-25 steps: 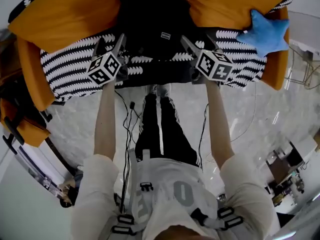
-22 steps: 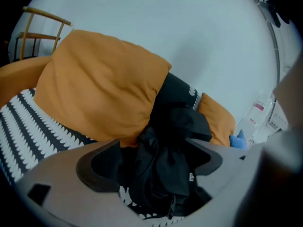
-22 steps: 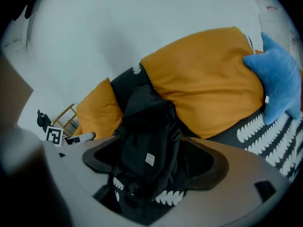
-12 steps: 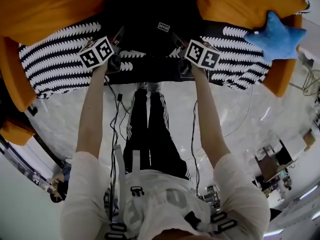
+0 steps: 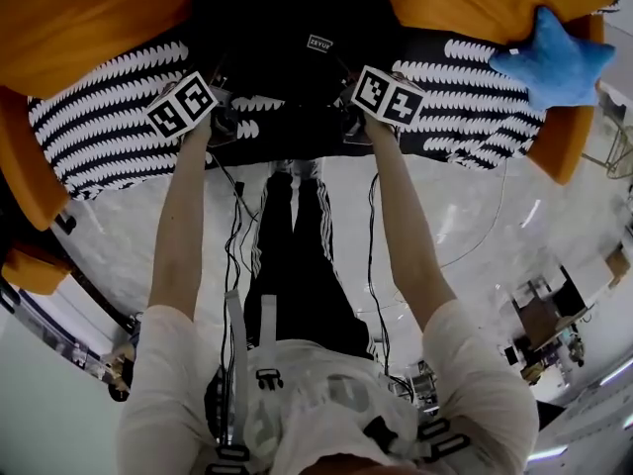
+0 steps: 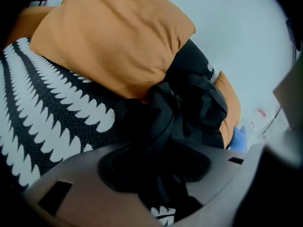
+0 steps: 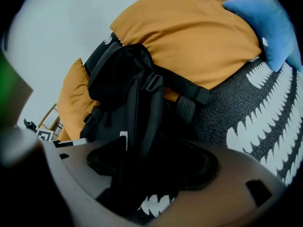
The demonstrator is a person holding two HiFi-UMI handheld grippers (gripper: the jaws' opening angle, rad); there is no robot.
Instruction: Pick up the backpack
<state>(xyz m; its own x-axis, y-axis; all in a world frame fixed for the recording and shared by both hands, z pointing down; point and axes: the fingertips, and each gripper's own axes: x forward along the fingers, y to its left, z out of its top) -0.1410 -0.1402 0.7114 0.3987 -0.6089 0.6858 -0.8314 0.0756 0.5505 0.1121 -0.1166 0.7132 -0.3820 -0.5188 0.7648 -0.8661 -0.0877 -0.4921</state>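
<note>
Standing at the near edge of a sofa, the person reaches both arms out over the seat, a tool in each hand. The backpack [image 5: 297, 28], black and slumped, sits at the middle of the seat on the black-and-white patterned cover [image 5: 99, 117]. Its far side is wedged between the left orange cushion [image 5: 89, 18] and the right orange cushion [image 5: 475, 3].

The left gripper [image 5: 226, 87] is at the backpack's near left corner. Its jaws have just been closing and are now about half shut, with a bunched fold of the bag's black fabric pinched between them.

The right gripper [image 5: 346, 82] is at the near right corner, pointing down into the bag. Its jaws have just begun closing and stand noticeably wider. A thick bundle of strap and fabric lies in the gap, and I do not see it squeezed.

A blue star-shaped plush [image 5: 554, 57] rests against the right cushion, well apart from both tools. Pale marbled floor [image 5: 475, 226] spreads around the person's feet.
</note>
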